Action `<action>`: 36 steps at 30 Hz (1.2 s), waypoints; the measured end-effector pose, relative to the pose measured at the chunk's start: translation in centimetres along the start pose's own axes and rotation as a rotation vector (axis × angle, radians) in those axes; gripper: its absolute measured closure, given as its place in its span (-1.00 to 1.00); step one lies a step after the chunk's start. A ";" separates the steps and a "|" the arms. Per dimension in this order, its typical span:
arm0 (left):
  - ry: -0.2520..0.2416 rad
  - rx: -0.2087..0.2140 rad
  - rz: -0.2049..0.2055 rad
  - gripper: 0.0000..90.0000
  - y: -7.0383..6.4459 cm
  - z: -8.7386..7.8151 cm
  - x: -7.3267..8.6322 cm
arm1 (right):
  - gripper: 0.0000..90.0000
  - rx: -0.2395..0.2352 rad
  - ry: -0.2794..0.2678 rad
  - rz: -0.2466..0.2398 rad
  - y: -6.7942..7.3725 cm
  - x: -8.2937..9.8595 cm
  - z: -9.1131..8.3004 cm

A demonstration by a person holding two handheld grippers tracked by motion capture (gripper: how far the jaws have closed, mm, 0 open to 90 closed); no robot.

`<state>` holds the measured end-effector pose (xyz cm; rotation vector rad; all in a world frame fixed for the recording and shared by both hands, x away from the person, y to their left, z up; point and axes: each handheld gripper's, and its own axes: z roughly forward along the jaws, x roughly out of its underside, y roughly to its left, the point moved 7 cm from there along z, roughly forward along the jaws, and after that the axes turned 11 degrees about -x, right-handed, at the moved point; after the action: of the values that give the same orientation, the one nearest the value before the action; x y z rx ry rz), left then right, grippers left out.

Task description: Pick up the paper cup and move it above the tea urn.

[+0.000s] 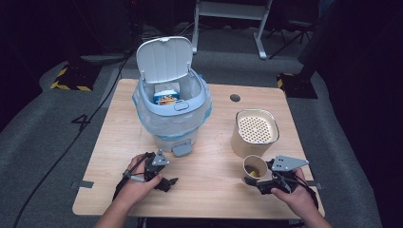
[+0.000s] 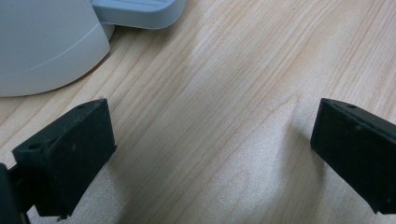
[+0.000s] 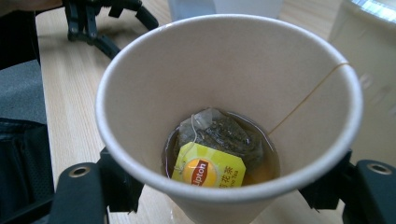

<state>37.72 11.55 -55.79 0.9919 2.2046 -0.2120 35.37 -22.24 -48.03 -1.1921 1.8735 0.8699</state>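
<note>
Near table's front right corner, right gripper [image 1: 264, 183] fingers pinched paper cup [image 3: 229, 107] upright; wet teabag [image 3: 215, 147] and some tea inside. Left gripper [image 1: 164, 180] fingers spread, empty, by open bin [image 1: 172, 111]. Advice: carry level, firm but gentle squeeze, tip over bin.

Wooden table [image 1: 209, 187] bearing an open-lidded bin [image 1: 172, 107], a perforated-top canister [image 1: 254, 133], and a paper cup [image 1: 255, 168] clasped by the right gripper [image 1: 259, 183]; left gripper [image 1: 164, 180] resting nearby.
</note>
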 end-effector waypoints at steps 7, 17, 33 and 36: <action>-0.001 0.001 -0.002 -1.00 0.0 0.0 0.0 | -0.35 0.008 -0.032 -0.015 -0.4 -2.8 -2.0; -0.001 0.000 -0.002 -1.00 0.0 0.0 0.0 | -0.34 0.009 -0.032 -0.025 -1.6 -5.7 -4.0; -0.002 0.007 0.002 -1.00 0.0 0.0 0.0 | -0.34 -0.011 -0.068 -0.081 -5.2 -10.6 -6.6; -0.002 0.008 0.001 -1.00 0.0 0.0 0.0 | -0.34 0.012 -0.058 -0.082 -6.2 -11.3 -7.0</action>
<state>37.72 11.57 -55.79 0.9967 2.2029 -0.2209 42.89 -25.34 -35.81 -1.2153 1.7691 0.8388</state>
